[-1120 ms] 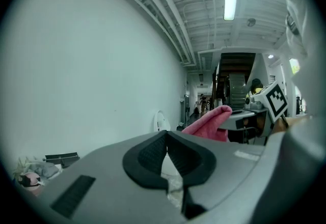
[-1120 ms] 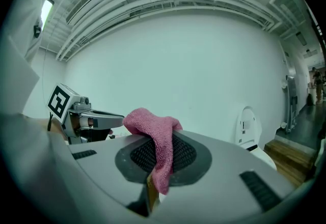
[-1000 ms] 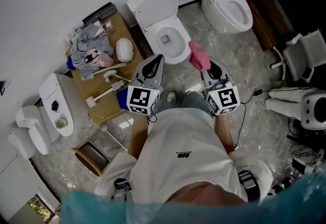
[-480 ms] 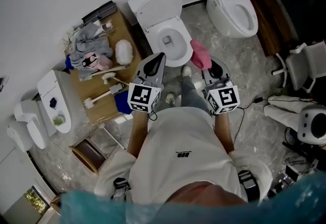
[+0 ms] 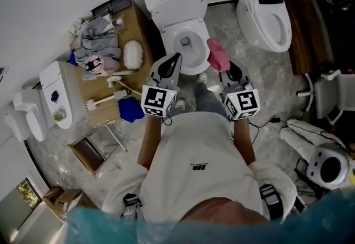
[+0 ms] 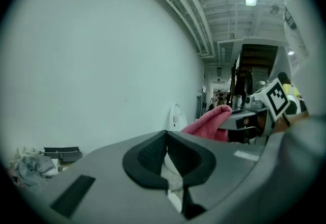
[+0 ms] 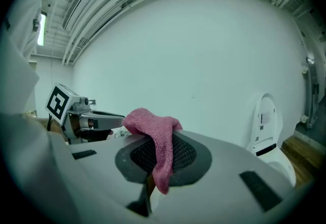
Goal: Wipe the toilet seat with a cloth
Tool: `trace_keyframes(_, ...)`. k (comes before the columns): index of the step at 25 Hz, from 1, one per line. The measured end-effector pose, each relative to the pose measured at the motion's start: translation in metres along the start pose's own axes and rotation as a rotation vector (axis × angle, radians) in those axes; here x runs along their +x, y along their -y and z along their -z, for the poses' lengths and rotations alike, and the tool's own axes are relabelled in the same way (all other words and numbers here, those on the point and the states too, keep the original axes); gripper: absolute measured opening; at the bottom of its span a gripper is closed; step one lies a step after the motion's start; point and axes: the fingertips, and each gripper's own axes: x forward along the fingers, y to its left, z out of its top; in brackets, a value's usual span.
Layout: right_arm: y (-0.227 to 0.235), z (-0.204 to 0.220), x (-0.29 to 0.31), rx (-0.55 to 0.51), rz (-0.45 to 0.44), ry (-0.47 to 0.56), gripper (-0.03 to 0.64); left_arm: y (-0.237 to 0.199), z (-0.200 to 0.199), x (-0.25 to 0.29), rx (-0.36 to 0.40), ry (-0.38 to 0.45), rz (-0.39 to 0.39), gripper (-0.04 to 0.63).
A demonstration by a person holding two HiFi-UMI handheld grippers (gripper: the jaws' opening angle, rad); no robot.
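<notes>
Right tool (image 5: 224, 69): closed on a fold of the pink cloth (image 5: 217, 55); the right gripper view shows the cloth (image 7: 153, 122) pinched between the pads of this tool (image 7: 162, 152), with a loose end draped down over them
Left tool (image 5: 171, 60): jaws together with nothing between them, as the left gripper view shows (image 6: 165, 135); held level with the right one, in front of the person
Toilet seat (image 5: 194, 63): top centre of the head view, just beyond both tool tips; the cloth hangs at its right edge and is not yet pressed to it, by my reading
Risk, grip: only a small fold looks clamped; dragging it along the rim could pull it free
Risk, loose end: the hanging part could dip into the bowl (image 5: 186, 42) if the right tool comes in too low or too far inward
Risk, bare contact: if the tips lead and the cloth trails, hard jaw rather than fabric would rub the seat
Risk, left tool: empty and close to the front rim; it may knock the seat while the right one sweeps
Risk, footing: a cable (image 5: 273, 120) lies on the floor at the right; stepping closer could catch it
</notes>
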Motion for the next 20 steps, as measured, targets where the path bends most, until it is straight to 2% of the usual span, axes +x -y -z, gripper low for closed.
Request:
trace_keyframes(10, 0.060, 0.038, 0.068, 0.021, -0.137, -0.093, 0.015, -0.031, 0.035, 0.068, -0.067, -0.066, -0.147, 0.011)
trace_keyframes(16, 0.087, 0.072, 0.104, 0.026, -0.201, -0.168, 0.015, -0.050, 0.063, 0.103, -0.155, -0.088, -0.219, 0.011)
trace_keyframes(20, 0.094, 0.092, 0.128, 0.005, -0.238, -0.209, 0.015, -0.062, 0.085, 0.115, -0.188, -0.109, -0.258, 0.011)
